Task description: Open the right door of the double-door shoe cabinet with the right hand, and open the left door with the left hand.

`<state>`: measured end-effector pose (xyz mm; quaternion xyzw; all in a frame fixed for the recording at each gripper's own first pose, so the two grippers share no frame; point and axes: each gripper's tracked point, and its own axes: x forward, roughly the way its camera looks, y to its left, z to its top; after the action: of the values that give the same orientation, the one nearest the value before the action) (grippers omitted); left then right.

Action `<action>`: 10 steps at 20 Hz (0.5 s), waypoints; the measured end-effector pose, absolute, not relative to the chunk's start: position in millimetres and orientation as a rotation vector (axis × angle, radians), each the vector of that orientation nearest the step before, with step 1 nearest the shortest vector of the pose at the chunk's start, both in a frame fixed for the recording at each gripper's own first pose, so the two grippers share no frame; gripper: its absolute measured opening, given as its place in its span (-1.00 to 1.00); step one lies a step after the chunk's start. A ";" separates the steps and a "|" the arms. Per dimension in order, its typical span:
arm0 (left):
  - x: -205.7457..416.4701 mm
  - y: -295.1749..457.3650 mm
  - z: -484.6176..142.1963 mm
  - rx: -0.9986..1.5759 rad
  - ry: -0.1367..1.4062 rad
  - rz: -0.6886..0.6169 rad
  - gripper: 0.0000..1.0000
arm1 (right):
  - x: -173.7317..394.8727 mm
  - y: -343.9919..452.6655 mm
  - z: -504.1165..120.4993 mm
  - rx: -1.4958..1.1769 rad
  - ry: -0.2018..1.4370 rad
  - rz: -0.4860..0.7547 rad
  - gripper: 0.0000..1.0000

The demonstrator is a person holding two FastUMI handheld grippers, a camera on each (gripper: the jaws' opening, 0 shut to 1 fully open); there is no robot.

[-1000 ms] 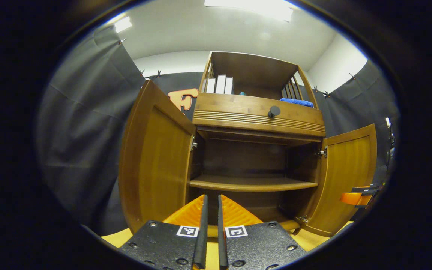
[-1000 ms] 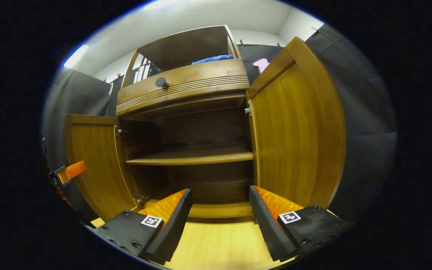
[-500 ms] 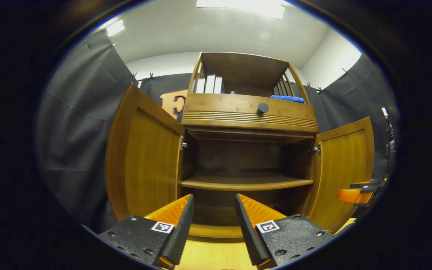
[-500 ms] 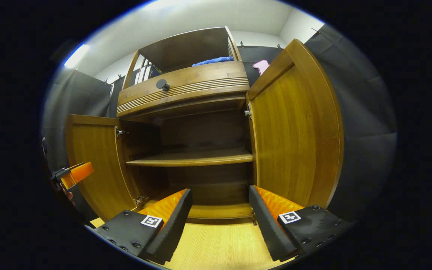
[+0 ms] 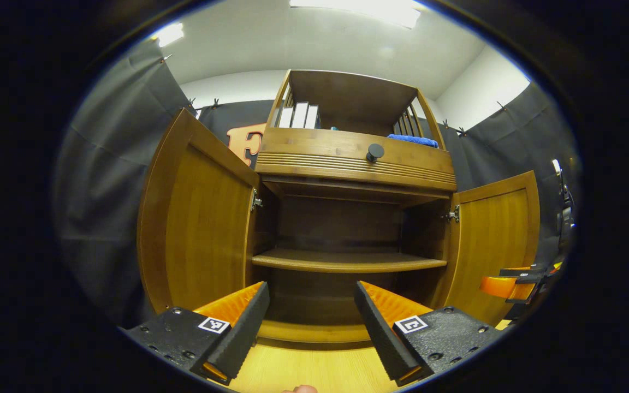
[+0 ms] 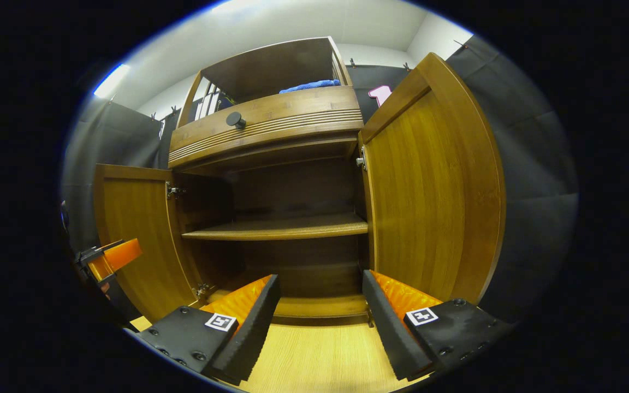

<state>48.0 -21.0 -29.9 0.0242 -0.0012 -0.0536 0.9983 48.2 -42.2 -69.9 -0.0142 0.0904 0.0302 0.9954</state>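
Pale wood floor [image 6: 320,355], black-draped booth: cabinet [image 5: 347,164] doors wide; both grippers [image 5: 309,333] [image 6: 320,322] spread, empty (top shelf's contents indistinct).

The shoe cabinet [image 5: 347,158] is wood with a smooth, semi-gloss varnish and visible straight grain on the left door [image 5: 200,229] and the right door [image 6: 429,202]; the hinges [image 5: 452,214] are bright metal, the drawer knob [image 5: 374,152] is dark and matt, and the drawer front carries fine horizontal grooves. The inner shelf [image 5: 347,262] is the same wood, darker in shade, and the floor [image 6: 320,360] is pale wood-grain board with a low sheen. The blue towel [image 5: 415,140] on top is soft cloth, and the booth wall [image 5: 107,180] is matt dark cloth with creases.
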 end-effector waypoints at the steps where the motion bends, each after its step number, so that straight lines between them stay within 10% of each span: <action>1: 48.8 -21.8 -31.6 0.048 -0.002 -0.110 0.83 | 48.9 -41.8 -70.7 -0.028 0.183 0.062 0.95; 10: 47.1 -23.6 -36.0 0.055 0.004 -0.119 0.83 | 48.0 -36.7 -71.9 -0.034 0.186 0.076 0.95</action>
<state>47.1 -23.6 -36.0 0.0277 0.0022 -0.0593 0.9979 48.0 -36.7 -71.9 -0.0170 0.0927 0.0378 0.9948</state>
